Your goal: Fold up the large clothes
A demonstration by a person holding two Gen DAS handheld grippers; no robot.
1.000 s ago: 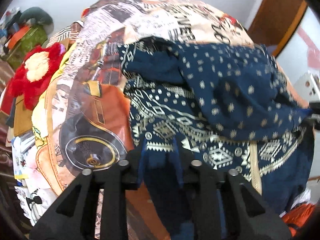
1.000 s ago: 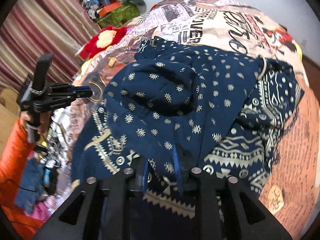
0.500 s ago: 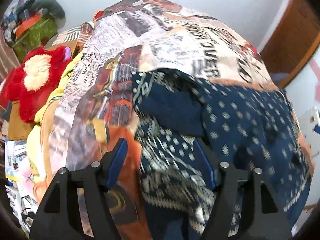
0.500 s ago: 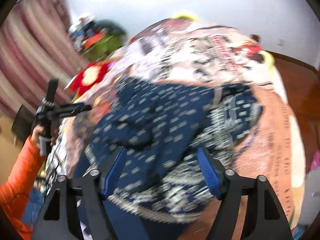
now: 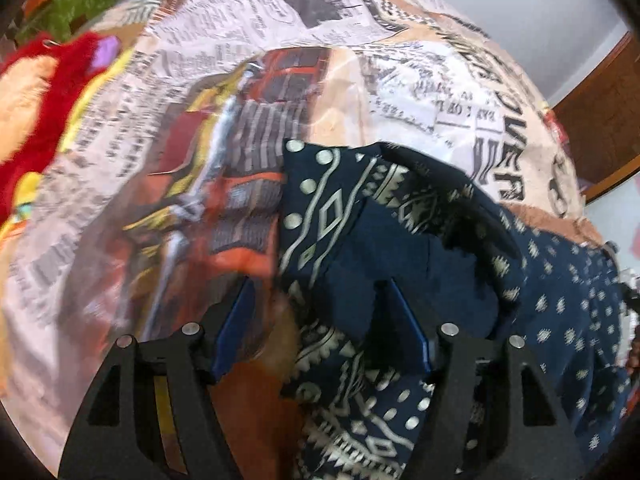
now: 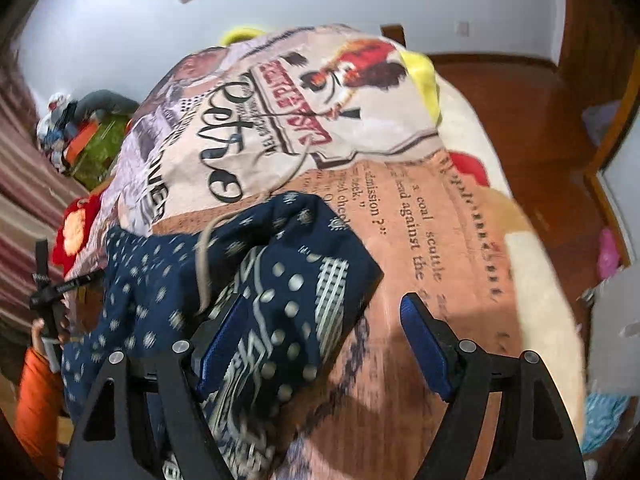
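Looking down the left wrist view, the left claw [image 5: 320,328] stands wide with nothing clamped. Its jaws have just been opening, and a folded edge of the navy garment [image 5: 360,264] lies loosely between the blue pads [image 5: 236,328] without being pinched. That garment, dark blue with pale dots and geometric bands, sits bunched on the bed [image 5: 280,40], right of the view's middle. I judge the grip has been let go so the cloth can settle flat where a fold was laid. The bed carries a cover printed with newspaper text and orange panels. A red and cream plush [image 5: 36,92] lies at the left edge, a green bundle beyond it, and a wooden door frame stands at the far right.

In the right wrist view, the right claw [image 6: 324,340] is also spread, holding nothing, its jaws likewise fresh from opening. The garment [image 6: 280,264] drapes over the left pad [image 6: 224,340], while the right pad hangs over bare cover. A pale cord [image 6: 202,256] trails across the cloth. At the left the other claw [image 6: 52,288] shows in a hand with an orange sleeve [image 6: 36,392]. Striped curtains hang on the left, white walls stand behind, and a wooden floor [image 6: 520,92] runs along the right of the bed.
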